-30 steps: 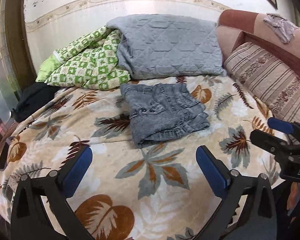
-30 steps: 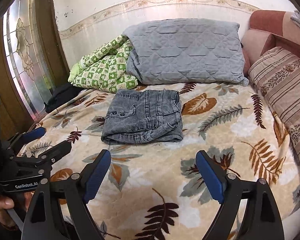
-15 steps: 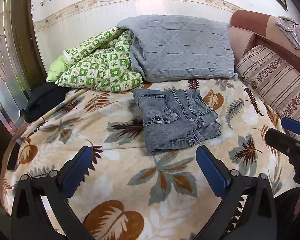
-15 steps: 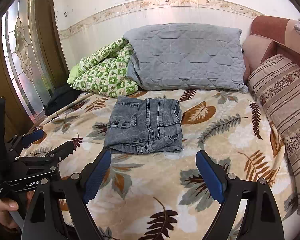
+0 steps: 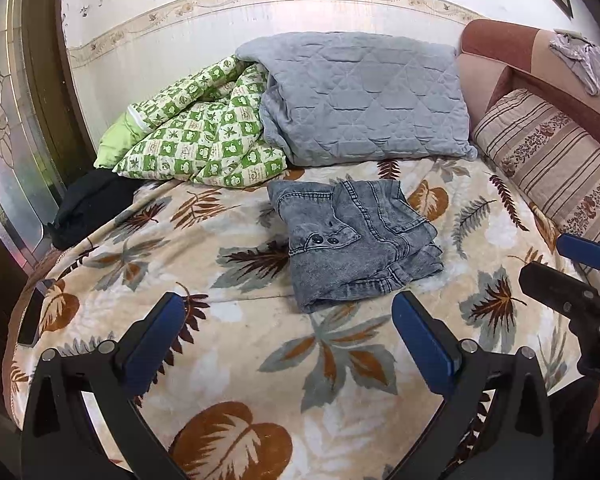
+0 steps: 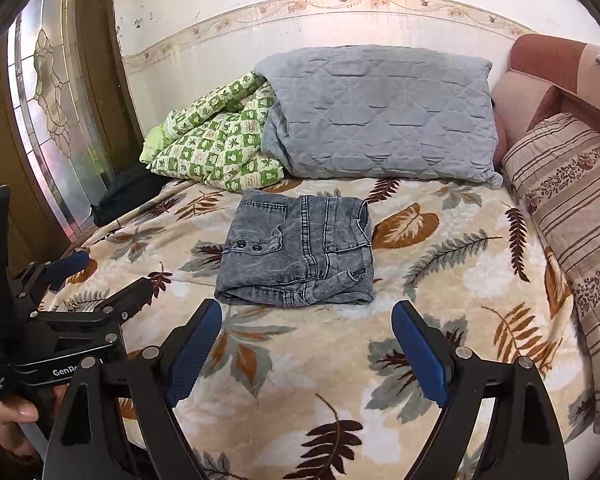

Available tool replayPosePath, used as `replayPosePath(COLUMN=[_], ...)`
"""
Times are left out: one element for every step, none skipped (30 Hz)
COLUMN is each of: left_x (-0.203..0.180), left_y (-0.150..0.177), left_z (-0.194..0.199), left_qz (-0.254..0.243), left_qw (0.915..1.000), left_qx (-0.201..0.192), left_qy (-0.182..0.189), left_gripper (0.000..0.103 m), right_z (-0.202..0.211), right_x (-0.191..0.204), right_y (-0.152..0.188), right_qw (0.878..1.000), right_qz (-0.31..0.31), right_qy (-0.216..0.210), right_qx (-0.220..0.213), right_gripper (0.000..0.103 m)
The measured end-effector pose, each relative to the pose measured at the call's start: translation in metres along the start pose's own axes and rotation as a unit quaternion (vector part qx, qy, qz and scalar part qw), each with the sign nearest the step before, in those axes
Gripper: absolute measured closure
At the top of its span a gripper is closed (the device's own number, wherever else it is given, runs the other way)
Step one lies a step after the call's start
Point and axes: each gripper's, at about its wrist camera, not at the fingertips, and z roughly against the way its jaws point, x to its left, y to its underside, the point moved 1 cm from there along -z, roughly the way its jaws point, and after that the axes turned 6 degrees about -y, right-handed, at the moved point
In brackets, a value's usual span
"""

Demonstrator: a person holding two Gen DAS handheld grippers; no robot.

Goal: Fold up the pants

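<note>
on the leaf-print bedspread (image 6: 440, 280) we see the grey denim pants (image 6: 300, 252) lying folded into a compact square at twelve o'clock, so we judge the folding done, with our left gripper (image 5: 288, 336) and right gripper (image 6: 308, 344) both spread wide, empty, apart from it.

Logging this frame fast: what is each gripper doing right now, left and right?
Left gripper: open, holding nothing.
Right gripper: open, holding nothing.
Folded grey denim pants lie untouched on the leaf-print blanket.
</note>
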Motion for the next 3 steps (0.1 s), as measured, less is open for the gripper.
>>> replayPosePath(left_x=[0.0006, 0.0005, 0.0012], left_y=[-0.0003, -0.0004, -0.0008], left_z=[-0.0002, -0.0006, -0.0007], left_qz=[0.0, 0.001, 0.001], left_qw=[1.0, 1.0, 1.0], left_qx=[0.001, 0.001, 0.003], left_qy=[0.0, 0.0, -0.002], left_gripper=[0.0, 0.0, 0.0], right_z=[-0.0011, -0.0022, -0.0025], right_x=[0.0, -0.0002, -0.0002], right_y=[-0.0004, -0.0007, -0.0007], right_qw=[1.0, 1.0, 1.0], right_qz=[0.0, 0.0, 0.0], right_qy=[0.001, 0.001, 0.0], right_qx=[0.001, 0.001, 0.002], right_gripper=[0.015, 0.015, 0.015])
